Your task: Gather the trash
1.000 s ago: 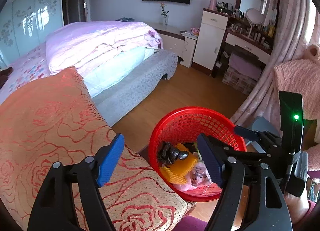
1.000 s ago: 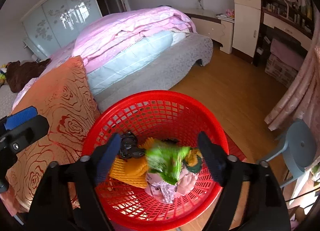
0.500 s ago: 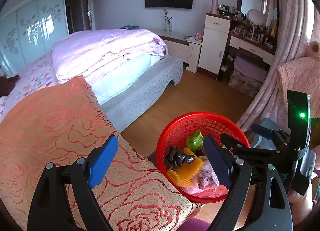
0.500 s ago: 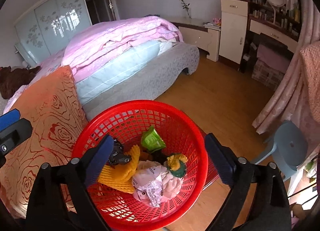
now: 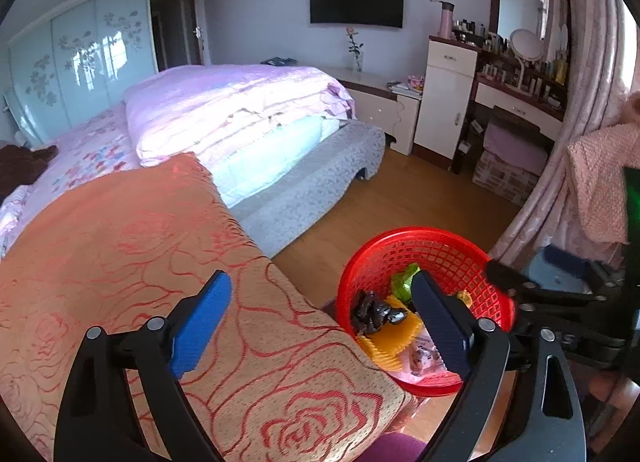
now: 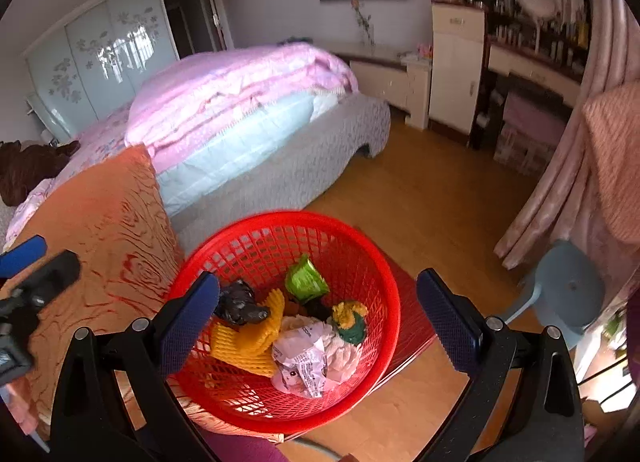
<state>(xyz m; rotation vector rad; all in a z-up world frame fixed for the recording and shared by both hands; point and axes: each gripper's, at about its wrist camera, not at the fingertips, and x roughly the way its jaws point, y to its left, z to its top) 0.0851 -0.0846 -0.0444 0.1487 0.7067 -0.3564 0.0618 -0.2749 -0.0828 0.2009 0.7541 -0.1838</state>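
A red mesh basket [image 6: 372, 262] stands below my right gripper [image 6: 320, 318], which is open and empty above it. Inside lie a green crumpled wrapper [image 6: 305, 280], a black bag [image 6: 238, 302], yellow foam netting [image 6: 248, 342], a white printed wrapper [image 6: 302, 362] and a yellow-green scrap [image 6: 350, 318]. In the left wrist view the basket [image 5: 444, 254] is at the lower right, with the green wrapper [image 5: 404, 282] in it. My left gripper [image 5: 320, 326] is open and empty over the orange rose-patterned cushion [image 5: 140, 262].
A bed with a pink quilt [image 5: 240, 110] fills the left and middle. A blue plastic stool [image 6: 568, 290] stands right of the basket. Pink curtains [image 5: 560, 182] and a dresser [image 5: 520, 102] are at the right. Wooden floor [image 6: 440, 202] lies beyond the basket.
The green wrapper left my right gripper and dropped into the basket. Both grippers have drawn up and back, so the basket looks smaller and lower.
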